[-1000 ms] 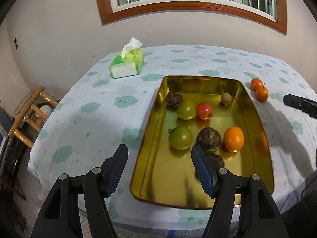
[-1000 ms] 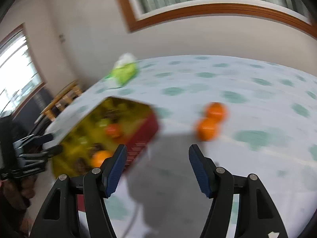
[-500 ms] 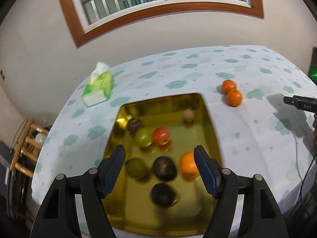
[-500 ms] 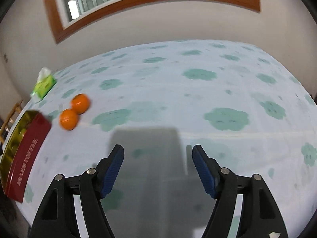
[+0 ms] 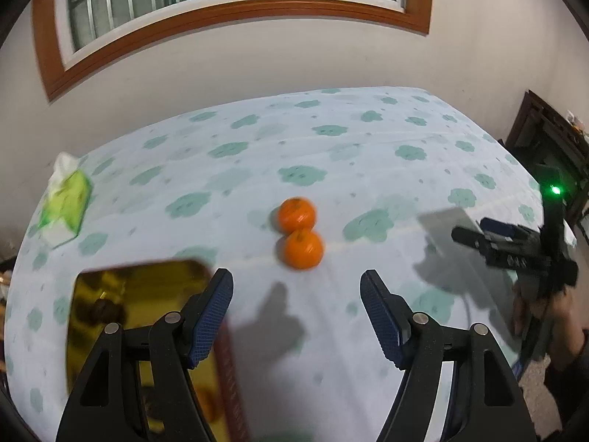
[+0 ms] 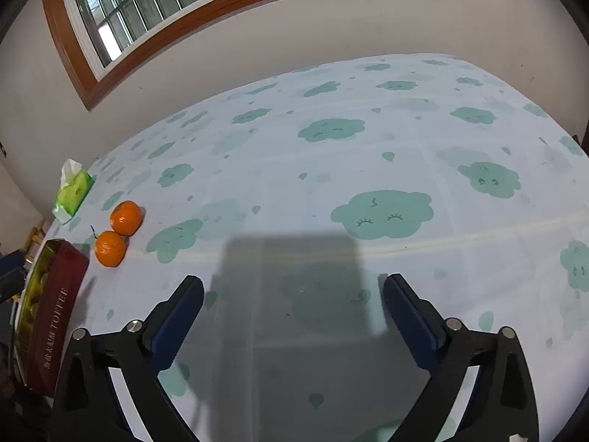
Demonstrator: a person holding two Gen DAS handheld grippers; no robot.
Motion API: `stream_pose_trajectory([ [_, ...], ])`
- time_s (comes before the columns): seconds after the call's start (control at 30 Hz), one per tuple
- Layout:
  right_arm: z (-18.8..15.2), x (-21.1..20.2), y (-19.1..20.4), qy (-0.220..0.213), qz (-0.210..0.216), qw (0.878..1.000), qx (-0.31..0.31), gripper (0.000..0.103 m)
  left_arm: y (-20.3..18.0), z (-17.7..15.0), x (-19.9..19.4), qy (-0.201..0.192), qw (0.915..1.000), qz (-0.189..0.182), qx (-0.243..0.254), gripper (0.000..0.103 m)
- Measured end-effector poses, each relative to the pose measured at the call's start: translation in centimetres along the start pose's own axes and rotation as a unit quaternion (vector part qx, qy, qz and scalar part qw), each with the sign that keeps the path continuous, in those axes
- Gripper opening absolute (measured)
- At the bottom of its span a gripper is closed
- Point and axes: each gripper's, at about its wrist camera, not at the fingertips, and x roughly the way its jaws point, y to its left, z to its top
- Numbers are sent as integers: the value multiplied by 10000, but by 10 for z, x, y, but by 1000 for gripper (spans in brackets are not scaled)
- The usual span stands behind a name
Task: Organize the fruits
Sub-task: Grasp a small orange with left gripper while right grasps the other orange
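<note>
Two small oranges lie touching on the cloud-print cloth: the nearer orange [image 5: 303, 249] [image 6: 109, 248] and the farther orange [image 5: 297, 214] [image 6: 126, 217]. My left gripper [image 5: 296, 287] is open and empty, just short of the nearer orange. A gold tin tray [image 5: 92, 331] with a dark red side [image 6: 51, 335] sits at lower left, fruit inside it blurred. My right gripper [image 6: 292, 289] hangs over bare cloth far right of the oranges, its jaws opening with nothing between them. In the left wrist view it shows at the right edge as a black tool [image 5: 515, 246] held by a hand.
A green tissue pack [image 5: 66, 202] [image 6: 73, 193] lies at the table's far left. The table [image 6: 368, 147] is covered by a light cloth with teal clouds. A wall with a wood-framed window stands behind. Dark furniture [image 5: 552, 140] is at the right beyond the table edge.
The left gripper swung right, from over the tray to facing the two oranges. The right gripper swung right, away from tray and oranges, and its jaws have spread wider.
</note>
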Motion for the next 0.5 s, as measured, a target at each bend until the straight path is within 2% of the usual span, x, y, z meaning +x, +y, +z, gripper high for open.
stream_pose_trajectory([
  [0.17, 0, -3, -7, -67, 281, 9994, 181, 101, -11, 21, 44, 270, 9995, 93, 129, 72],
  [0.33, 0, -5, -12, -132, 511, 9980, 342, 101, -13, 27, 77, 468, 9982, 331, 146, 72],
  [0.5, 1, -5, -13, -137, 563, 9977, 359, 103, -5, 24, 106, 827, 9958, 318, -225, 72],
])
